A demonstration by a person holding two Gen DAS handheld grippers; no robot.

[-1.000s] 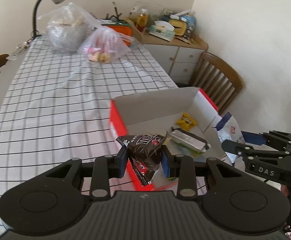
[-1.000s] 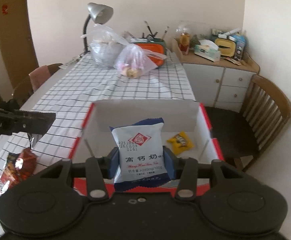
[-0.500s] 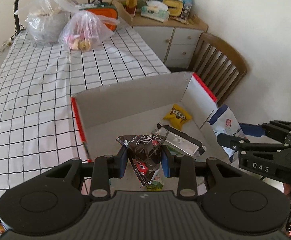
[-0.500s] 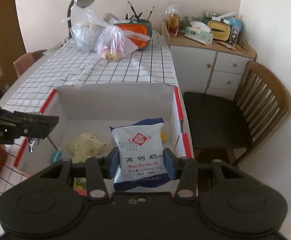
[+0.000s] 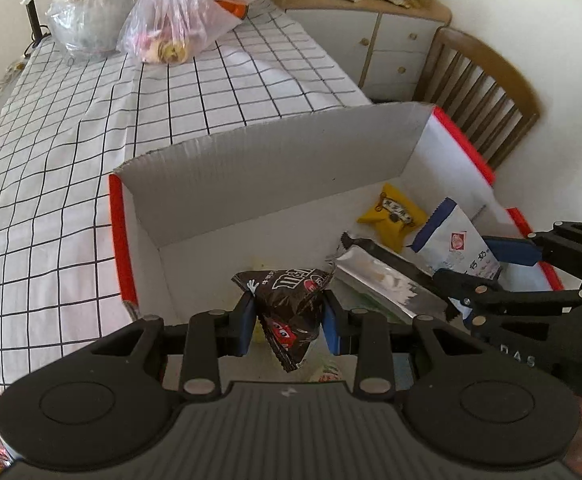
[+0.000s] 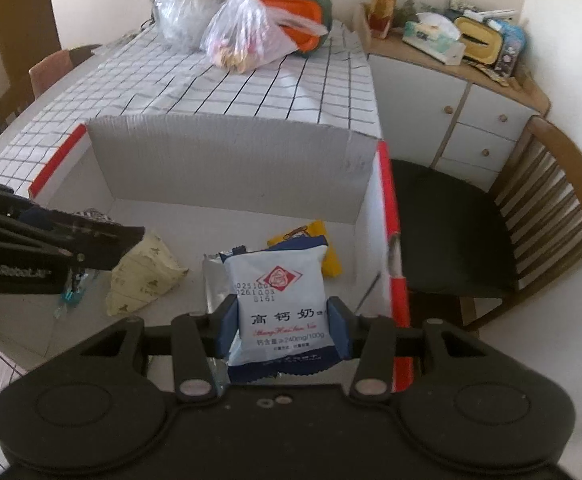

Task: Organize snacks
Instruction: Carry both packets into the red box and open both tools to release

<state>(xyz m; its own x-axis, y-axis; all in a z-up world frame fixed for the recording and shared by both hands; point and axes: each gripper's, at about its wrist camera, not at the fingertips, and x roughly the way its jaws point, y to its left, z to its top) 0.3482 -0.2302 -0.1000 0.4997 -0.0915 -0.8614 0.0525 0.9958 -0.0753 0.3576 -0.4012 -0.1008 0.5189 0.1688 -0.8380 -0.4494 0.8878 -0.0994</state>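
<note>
The left gripper (image 5: 287, 320) has its fingers clamped on a brown candy bag (image 5: 289, 304), held above the near-left part of the box (image 5: 251, 160). The bag is crumpled into a wedge, wide printed top edge lying left to right, point hanging down toward the camera, red figure on its lower face.

The right gripper (image 6: 283, 324) has its fingers clamped on a white milk packet (image 6: 281, 300) over the box's near-right corner. The packet stands upright, long axis vertical, printed face to the camera: red diamond logo, black characters, blue serrated top and bottom edges.

On the box floor lie a yellow pouch (image 5: 391, 214), a silver wrapper (image 5: 383, 280) running diagonally, and a pale yellow bag (image 6: 143, 276). The box sits at the desk's (image 5: 51, 200) near-right corner.
</note>
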